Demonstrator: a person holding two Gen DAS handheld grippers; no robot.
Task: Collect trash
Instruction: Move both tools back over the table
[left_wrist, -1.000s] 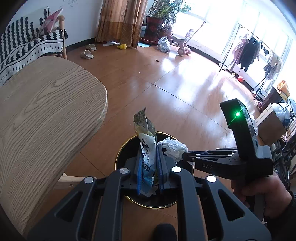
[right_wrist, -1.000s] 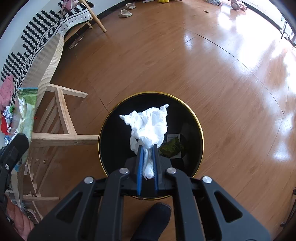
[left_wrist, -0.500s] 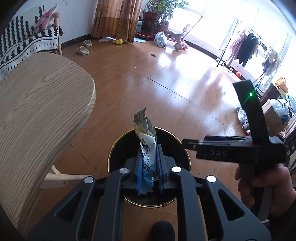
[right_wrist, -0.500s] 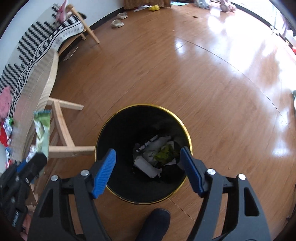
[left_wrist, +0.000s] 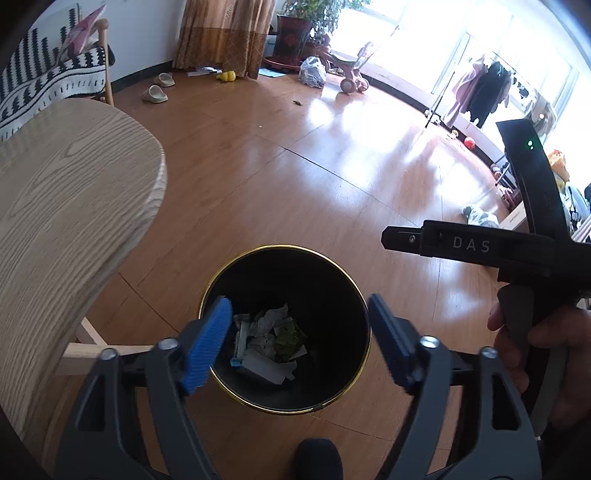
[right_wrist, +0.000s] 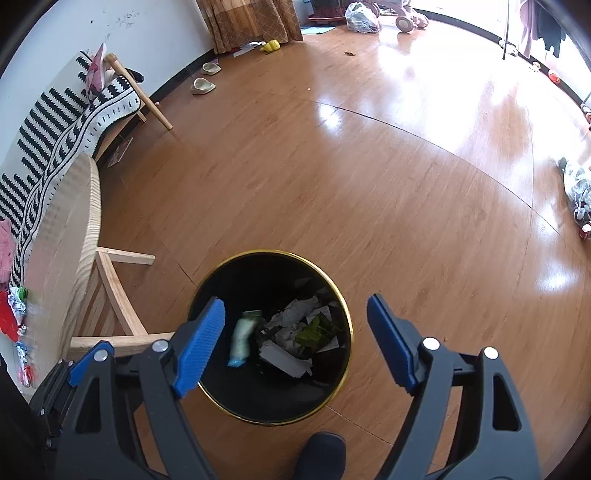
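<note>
Both pieces dropped, both tongs empty.

My left gripper (left_wrist: 299, 343) has just sprung wide, releasing the crinkled green-and-blue snack wrapper (right_wrist: 242, 341) into the black gold-rimmed round bin (right_wrist: 334, 288); my right gripper (right_wrist: 295, 339), also just opened, holds nothing, its white tissue (right_wrist: 295, 312) down there too.

A black, gold-rimmed trash bin (right_wrist: 334, 387) is standing upright on the floor, directly below and between the open claws. Crumpled white paper (right_wrist: 295, 312), a green scrap (right_wrist: 314, 330) and a blurred pale green-blue wrapper (right_wrist: 242, 341) are lying inside it.
</note>
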